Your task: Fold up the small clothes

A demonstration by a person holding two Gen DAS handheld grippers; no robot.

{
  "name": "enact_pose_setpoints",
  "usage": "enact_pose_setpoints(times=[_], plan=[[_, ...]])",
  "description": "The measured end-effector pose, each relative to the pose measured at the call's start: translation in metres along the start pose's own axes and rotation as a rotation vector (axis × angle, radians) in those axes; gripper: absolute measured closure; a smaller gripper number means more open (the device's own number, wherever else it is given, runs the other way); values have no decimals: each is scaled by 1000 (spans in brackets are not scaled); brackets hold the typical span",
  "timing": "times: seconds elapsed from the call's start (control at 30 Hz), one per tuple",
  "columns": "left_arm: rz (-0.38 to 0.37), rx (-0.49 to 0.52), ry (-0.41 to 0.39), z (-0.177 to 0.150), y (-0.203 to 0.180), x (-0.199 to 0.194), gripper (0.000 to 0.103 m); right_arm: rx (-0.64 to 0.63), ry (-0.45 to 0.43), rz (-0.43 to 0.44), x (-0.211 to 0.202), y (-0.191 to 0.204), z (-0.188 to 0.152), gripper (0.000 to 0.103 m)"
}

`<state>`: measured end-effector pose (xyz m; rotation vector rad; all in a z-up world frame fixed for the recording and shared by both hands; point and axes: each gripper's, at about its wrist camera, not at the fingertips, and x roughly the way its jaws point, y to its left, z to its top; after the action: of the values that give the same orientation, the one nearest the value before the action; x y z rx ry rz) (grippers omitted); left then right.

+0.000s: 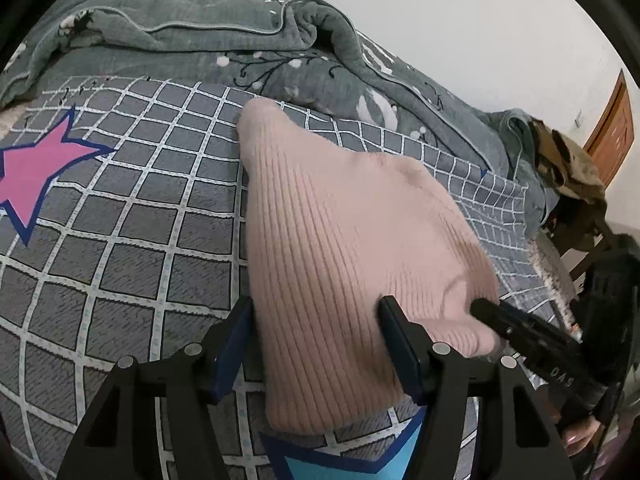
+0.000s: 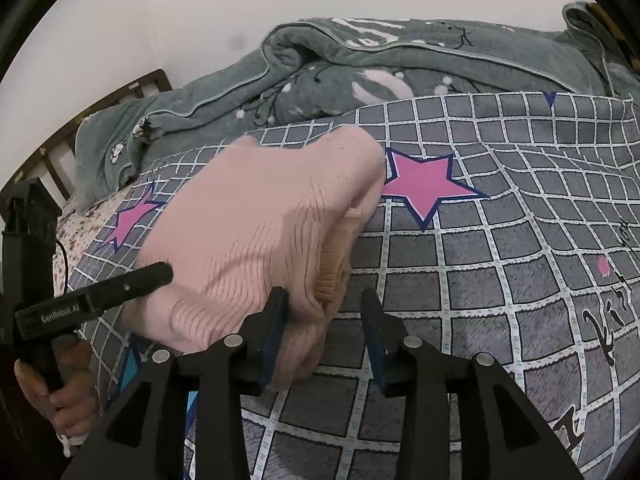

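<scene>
We have the folded pink ribbed sweater (image 1: 344, 240) lying mid-bed on the checked star-print sheet (image 1: 120, 220), with our left tool (image 1: 316, 344) and right tool (image 2: 324, 332) both spread apart, straddling its near edge to square the bundle.

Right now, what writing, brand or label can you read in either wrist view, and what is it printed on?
"GenRobot.AI": white print on the black left gripper finger, right wrist view.
"DAS": pale letters on the black right gripper finger, left wrist view; anything further is cut off.
Black handwritten-style lettering on the grey checked bedsheet: only partly in view, unreadable.
Pink ribbed knit garment: no text visible.
</scene>
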<state>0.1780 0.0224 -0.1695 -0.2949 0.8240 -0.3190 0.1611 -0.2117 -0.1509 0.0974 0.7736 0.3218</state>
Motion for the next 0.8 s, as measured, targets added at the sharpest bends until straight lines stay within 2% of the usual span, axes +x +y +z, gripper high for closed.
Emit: enact_pose_setpoints(times=[0.2, 0.47, 0.8], plan=[[42, 32, -16, -3, -5, -4, 41, -31, -16, -26, -5, 6, -1, 66], [58, 49, -21, -4, -5, -7, 41, -15, -42, -1, -11, 4, 0, 66], [77, 74, -25, -7, -7, -10, 41, -17, -4, -25, 0, 0, -2, 65]])
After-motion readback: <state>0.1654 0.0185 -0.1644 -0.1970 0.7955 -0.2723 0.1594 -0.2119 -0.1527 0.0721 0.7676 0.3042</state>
